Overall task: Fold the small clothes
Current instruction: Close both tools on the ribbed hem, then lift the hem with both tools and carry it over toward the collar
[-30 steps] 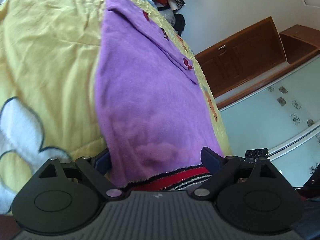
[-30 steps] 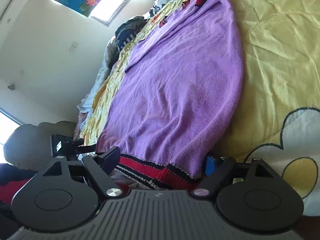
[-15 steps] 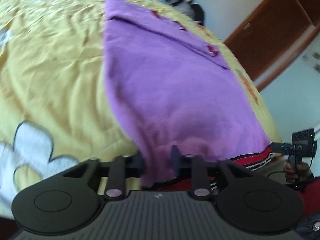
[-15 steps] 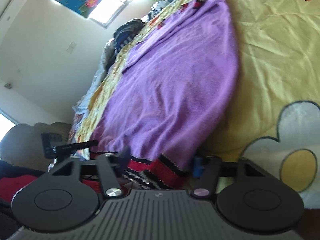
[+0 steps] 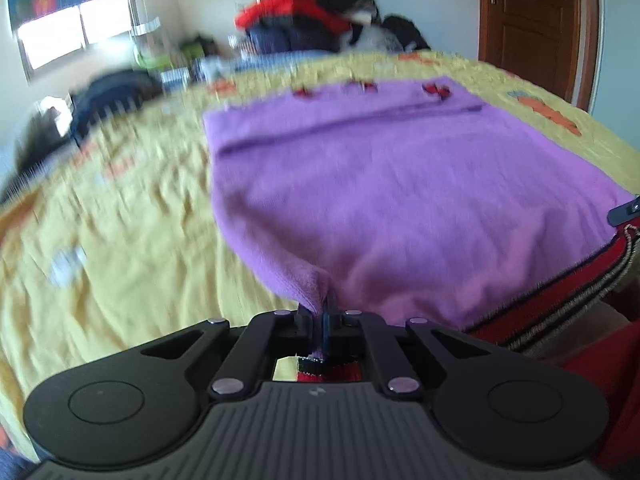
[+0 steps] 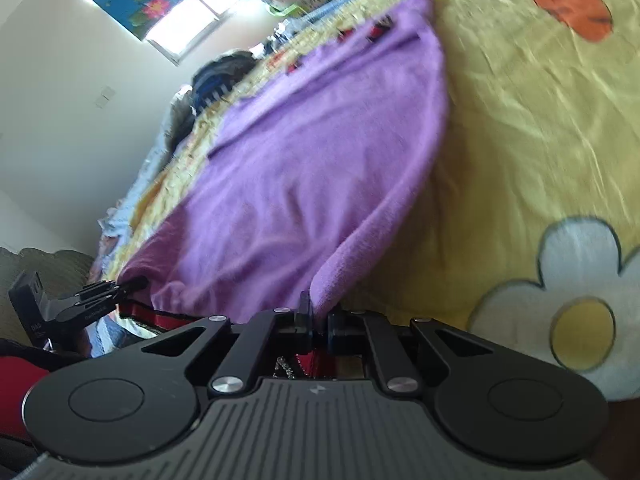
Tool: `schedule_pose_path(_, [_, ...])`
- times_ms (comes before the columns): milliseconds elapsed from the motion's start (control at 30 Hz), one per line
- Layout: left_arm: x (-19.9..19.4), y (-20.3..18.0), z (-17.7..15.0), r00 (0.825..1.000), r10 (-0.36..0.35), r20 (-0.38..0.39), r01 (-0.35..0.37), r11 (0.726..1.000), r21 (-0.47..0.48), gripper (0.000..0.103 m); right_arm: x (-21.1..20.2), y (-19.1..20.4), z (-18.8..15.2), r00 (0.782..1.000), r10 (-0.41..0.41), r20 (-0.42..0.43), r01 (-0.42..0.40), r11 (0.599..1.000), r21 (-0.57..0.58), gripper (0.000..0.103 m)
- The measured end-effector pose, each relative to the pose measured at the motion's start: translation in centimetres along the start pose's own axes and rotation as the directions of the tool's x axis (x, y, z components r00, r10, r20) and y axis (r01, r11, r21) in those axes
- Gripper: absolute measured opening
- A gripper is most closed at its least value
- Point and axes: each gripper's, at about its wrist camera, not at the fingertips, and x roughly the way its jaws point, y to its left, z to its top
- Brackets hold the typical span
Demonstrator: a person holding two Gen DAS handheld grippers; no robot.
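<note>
Your left claw (image 5: 319,316) and right claw (image 6: 318,316) each pinch the near hem of the purple garment (image 5: 400,184), which lies ahead of them on the bed (image 5: 120,220), probably so both corners lift together for the fold.

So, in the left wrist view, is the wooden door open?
No, the brown wooden door sits shut in its frame, behind the bed.

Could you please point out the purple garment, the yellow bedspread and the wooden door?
purple garment (image 5: 400,184), left wrist view, middle of the cloth.
yellow bedspread (image 5: 120,220), left wrist view, bare wrinkled area left of the garment.
wooden door (image 5: 528,12), left wrist view, panel.
</note>
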Motion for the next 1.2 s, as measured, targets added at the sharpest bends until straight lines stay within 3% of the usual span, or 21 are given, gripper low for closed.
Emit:
schedule_pose_path(133, [-0.7,-0.4,1.3,0.998,0.018,0.062,-0.018,1.000,-0.003,0.004,-0.2,1.5,1.1,1.000,0.010,0.013,-0.010,0.999,-0.053,0.011])
schedule_pose_path(300, [-1.0,0.1,2.3,0.996,-0.007,0.093,0.011,0.999,-0.044,0.004,-0.4,2.5,2.5,0.998,0.043,0.037,-0.041,0.997,-0.072,0.011])
schedule_pose_path(600, [-1.4,2.5,5.6,0.983,0.008,0.182,0.013,0.993,-0.116,0.004,-0.5,3.9,7.2,0.979,0.116,0.166,-0.098,0.989,-0.113,0.011])
schedule_pose_path(1200, [3.6,5.6,11.4,0.965,0.084,0.247,-0.017,0.965,-0.261,0.004,4.0,3.1,14.9,0.947,0.087,0.308,-0.059,0.993,-0.102,0.011])
